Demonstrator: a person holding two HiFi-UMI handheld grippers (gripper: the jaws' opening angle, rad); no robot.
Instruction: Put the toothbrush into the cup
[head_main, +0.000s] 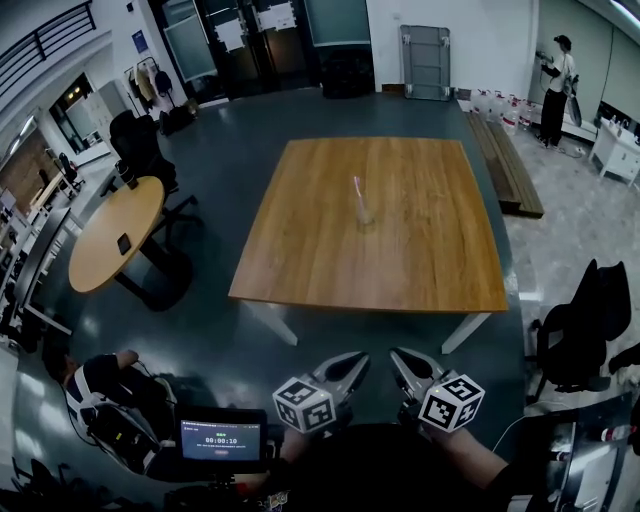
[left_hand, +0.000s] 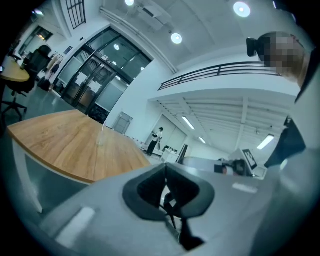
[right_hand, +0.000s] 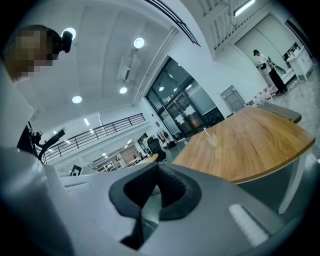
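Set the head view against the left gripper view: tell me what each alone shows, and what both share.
Only the head view shows the timer screen and the wooden table whole, from above. Only the left gripper view shows the left gripper close up, jaws together with nothing between them, plus ceiling lights and a balcony railing. Both show the table, the cup with the toothbrush apparently standing in it, and a person standing far off.
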